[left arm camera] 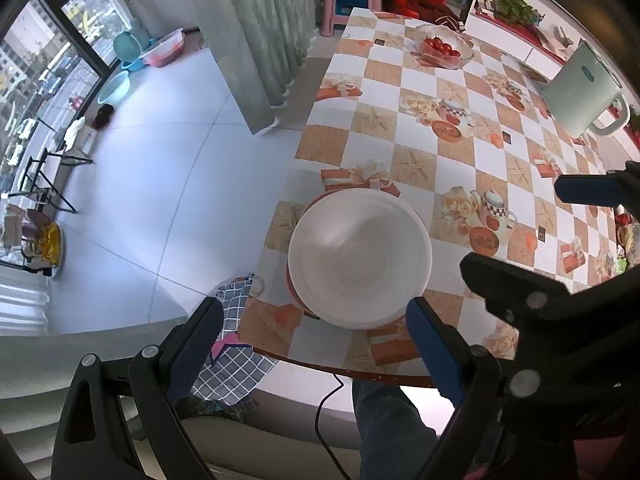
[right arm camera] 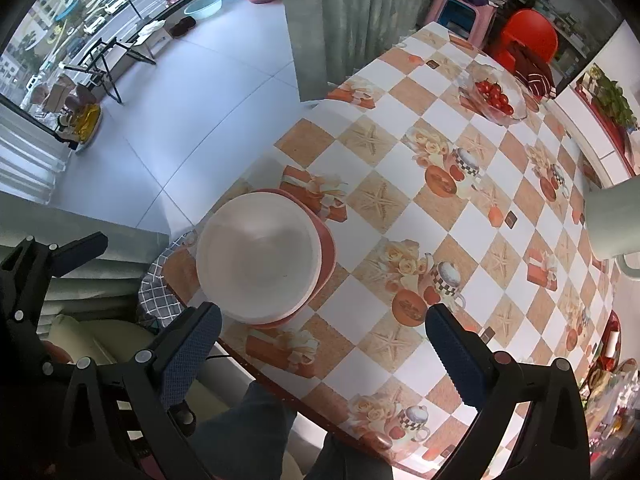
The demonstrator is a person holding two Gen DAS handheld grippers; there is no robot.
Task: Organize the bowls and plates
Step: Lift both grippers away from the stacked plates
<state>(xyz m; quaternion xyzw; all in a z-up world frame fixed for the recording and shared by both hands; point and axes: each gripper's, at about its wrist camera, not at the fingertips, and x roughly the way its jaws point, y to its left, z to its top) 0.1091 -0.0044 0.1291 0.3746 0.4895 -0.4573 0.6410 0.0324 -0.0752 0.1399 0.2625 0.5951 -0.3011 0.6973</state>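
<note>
- While both grippers hang above the table (left arm camera: 500, 92), the white bowl (left arm camera: 360, 260) sits nested in a red-rimmed dish (right arm camera: 326, 240) near the table's near edge, close to its left corner; stacking them there looks like the tidy end state the task wants.
- Left gripper (left arm camera: 316, 344): its fingers (left arm camera: 434, 356) stand wide apart, empty, one on each side of the bowl's near rim but above it, not touching, so the bowl seems to be resting on its own.
- Right gripper (right arm camera: 324, 352): fingers (right arm camera: 456, 356) likewise spread and holding nothing, over the tablecloth just right of the stack.
- Bowl points mouth up, upright and level; being round, it has no long axis across the table.
- Glass bowl of tomatoes (left arm camera: 444, 46) rests well apart, toward the far edge.
- Checked cloth (left arm camera: 232, 344) hangs off the near left corner.
</note>
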